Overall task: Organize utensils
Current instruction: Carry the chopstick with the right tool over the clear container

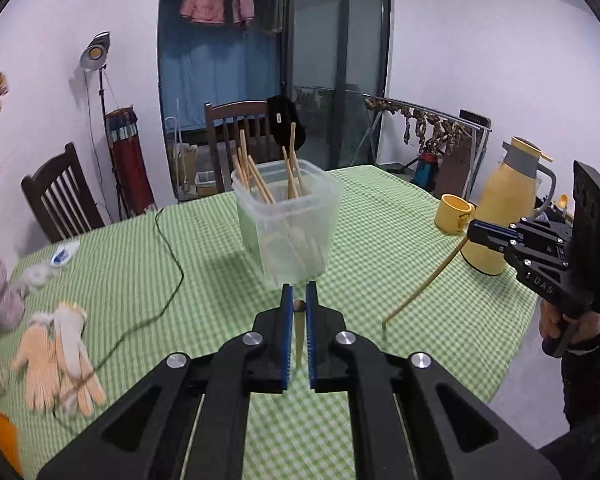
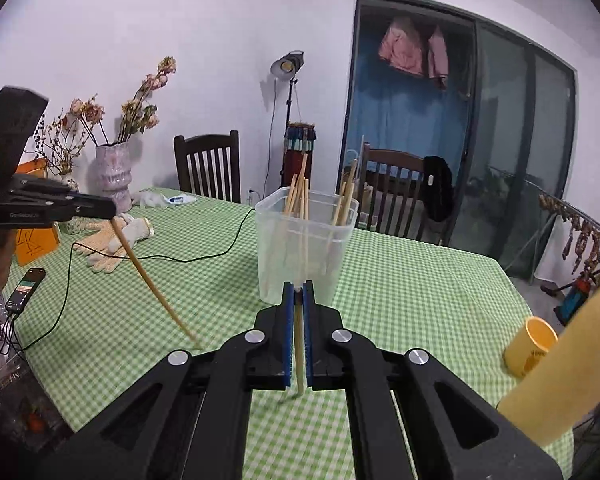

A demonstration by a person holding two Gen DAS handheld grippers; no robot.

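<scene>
A clear plastic container (image 1: 290, 224) holding several wooden chopsticks (image 1: 256, 178) stands mid-table; it also shows in the right wrist view (image 2: 304, 248). My left gripper (image 1: 299, 300) is shut on a single chopstick (image 1: 299, 336) that points down toward the cloth, just in front of the container. It shows from the side in the right wrist view (image 2: 100, 208), the chopstick (image 2: 156, 284) hanging at a slant. My right gripper (image 2: 299, 292) is shut on another chopstick (image 2: 299, 348), close in front of the container. It shows in the left wrist view (image 1: 474, 232) with its chopstick (image 1: 424, 284) slanting down.
The table has a green checked cloth (image 1: 204, 264). A yellow mug (image 1: 454, 214) and yellow thermos (image 1: 508, 208) stand at the right. Work gloves (image 1: 60, 352), a black cable (image 1: 172, 280) and a flower vase (image 2: 114, 176) are at the left. A phone (image 2: 26, 286) lies near the edge. Chairs stand behind.
</scene>
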